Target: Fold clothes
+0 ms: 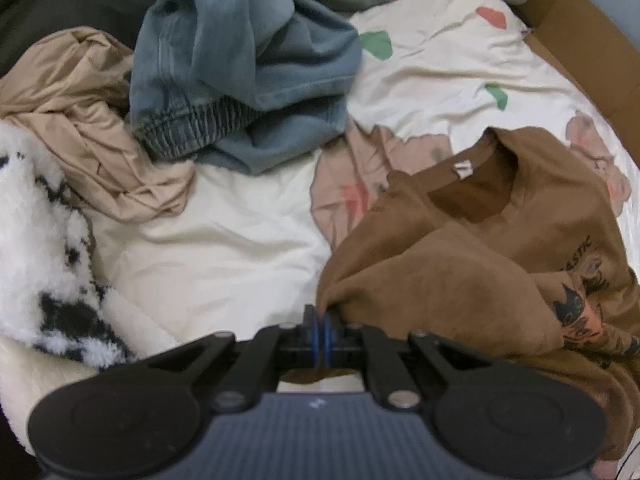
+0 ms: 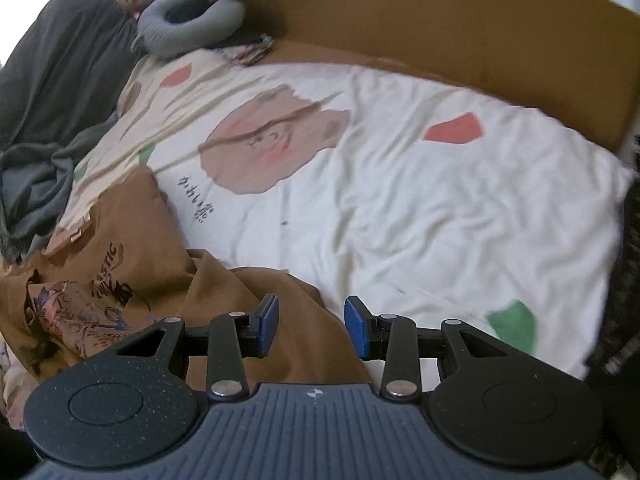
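Note:
A brown T-shirt (image 1: 460, 248) with a dark printed graphic lies crumpled on the cream bear-print sheet (image 1: 440, 60), collar and label facing up. My left gripper (image 1: 322, 320) is shut on a bunched edge of this shirt at its left side. In the right wrist view the same brown T-shirt (image 2: 132, 232) spreads from the lower left under my right gripper (image 2: 311, 320). That gripper stands open, its blue pads (image 2: 356, 328) apart, with a fold of brown cloth lying beneath the gap and nothing pressed between them.
Blue-grey denim trousers (image 1: 240, 60), a beige garment (image 1: 80, 120) and a fluffy white-and-black item (image 1: 40, 240) are piled at the left. Cardboard (image 2: 440, 20) borders the sheet's (image 2: 400, 200) far side. A grey neck pillow (image 2: 188, 20) and dark cloth (image 2: 52, 72) lie at the back left.

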The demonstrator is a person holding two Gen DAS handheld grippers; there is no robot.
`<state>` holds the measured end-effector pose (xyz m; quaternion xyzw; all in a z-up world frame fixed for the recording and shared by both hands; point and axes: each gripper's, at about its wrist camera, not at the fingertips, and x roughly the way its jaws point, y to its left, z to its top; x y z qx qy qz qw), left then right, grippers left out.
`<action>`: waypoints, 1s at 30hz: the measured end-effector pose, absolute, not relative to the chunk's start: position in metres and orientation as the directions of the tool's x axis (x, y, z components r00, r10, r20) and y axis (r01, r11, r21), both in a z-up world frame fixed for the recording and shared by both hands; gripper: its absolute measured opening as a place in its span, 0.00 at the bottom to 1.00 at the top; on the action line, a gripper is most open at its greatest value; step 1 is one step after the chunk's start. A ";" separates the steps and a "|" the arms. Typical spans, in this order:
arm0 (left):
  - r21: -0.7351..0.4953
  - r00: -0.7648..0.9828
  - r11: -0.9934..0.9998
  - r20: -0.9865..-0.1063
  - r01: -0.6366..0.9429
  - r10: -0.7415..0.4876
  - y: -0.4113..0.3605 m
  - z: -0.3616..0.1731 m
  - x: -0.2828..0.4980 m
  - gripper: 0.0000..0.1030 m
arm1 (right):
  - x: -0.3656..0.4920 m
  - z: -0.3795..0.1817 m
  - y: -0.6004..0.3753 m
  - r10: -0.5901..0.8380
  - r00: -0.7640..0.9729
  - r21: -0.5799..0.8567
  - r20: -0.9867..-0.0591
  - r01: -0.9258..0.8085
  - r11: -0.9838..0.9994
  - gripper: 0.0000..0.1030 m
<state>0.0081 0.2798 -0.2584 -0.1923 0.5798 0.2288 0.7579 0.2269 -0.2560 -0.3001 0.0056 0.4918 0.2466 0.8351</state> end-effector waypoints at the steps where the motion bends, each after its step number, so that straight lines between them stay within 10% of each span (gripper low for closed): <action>1: -0.025 0.219 0.822 -0.968 -0.569 0.122 0.280 -0.261 0.008 0.03 | 0.230 -0.303 -0.251 0.422 0.388 0.252 -0.820 -0.417 0.873 0.44; 20: -0.034 0.192 0.809 -0.977 -0.586 0.098 0.283 -0.278 0.008 0.03 | 0.266 -0.358 -0.191 0.412 0.202 0.259 -0.889 -0.522 0.813 0.50; 24: -0.026 0.189 0.811 -0.976 -0.584 0.105 0.280 -0.277 0.011 0.03 | 0.267 -0.364 -0.189 0.387 0.167 0.261 -0.907 -0.498 0.827 0.04; 30: -0.026 0.207 0.815 -0.972 -0.579 0.115 0.275 -0.269 0.015 0.03 | 0.263 -0.343 -0.206 0.383 0.217 0.249 -0.898 -0.465 0.850 0.03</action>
